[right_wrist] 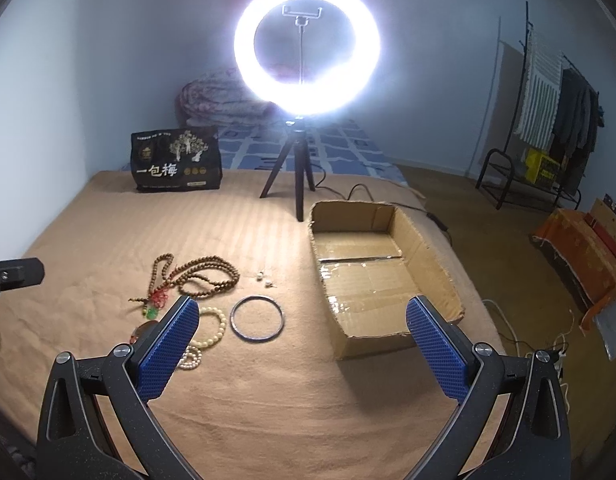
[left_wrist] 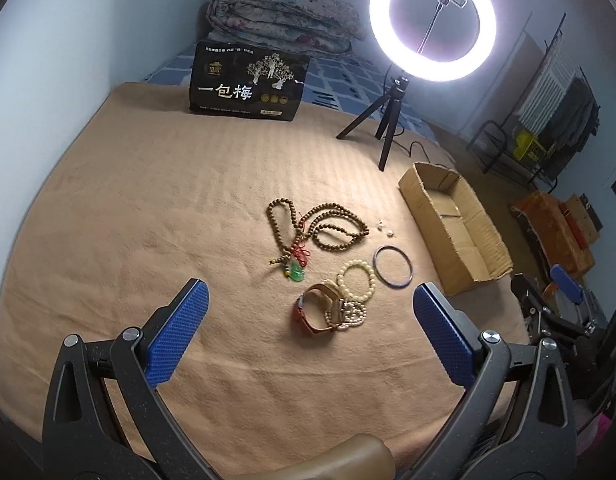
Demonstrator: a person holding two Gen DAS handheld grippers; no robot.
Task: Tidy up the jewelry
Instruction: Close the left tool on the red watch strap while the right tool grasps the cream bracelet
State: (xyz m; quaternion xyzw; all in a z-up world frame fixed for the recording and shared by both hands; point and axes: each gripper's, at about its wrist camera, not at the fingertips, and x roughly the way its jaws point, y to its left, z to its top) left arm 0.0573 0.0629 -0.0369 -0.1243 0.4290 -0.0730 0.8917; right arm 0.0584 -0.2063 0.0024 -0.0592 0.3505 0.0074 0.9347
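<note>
Jewelry lies on a tan blanket (left_wrist: 147, 208): a long brown bead necklace (left_wrist: 332, 224) with a green pendant (left_wrist: 296, 275), a cream bead bracelet (left_wrist: 356, 280), a metal bangle (left_wrist: 392, 261), a watch with a red-brown strap (left_wrist: 316, 315), a pearl bracelet (left_wrist: 352, 316) and two small earrings (left_wrist: 384, 229). An open empty cardboard box (right_wrist: 372, 264) sits to their right. My left gripper (left_wrist: 308, 300) is open and empty, hovering near the watch. My right gripper (right_wrist: 303, 316) is open and empty, above the bangle (right_wrist: 257, 318) and the box's near end.
A lit ring light on a tripod (right_wrist: 297, 176) stands behind the box, its cable (right_wrist: 408, 204) trailing right. A black snack bag (left_wrist: 247, 80) and a folded quilt (left_wrist: 283, 16) sit at the back. The bed's right edge drops to a floor with a clothes rack (right_wrist: 548, 128).
</note>
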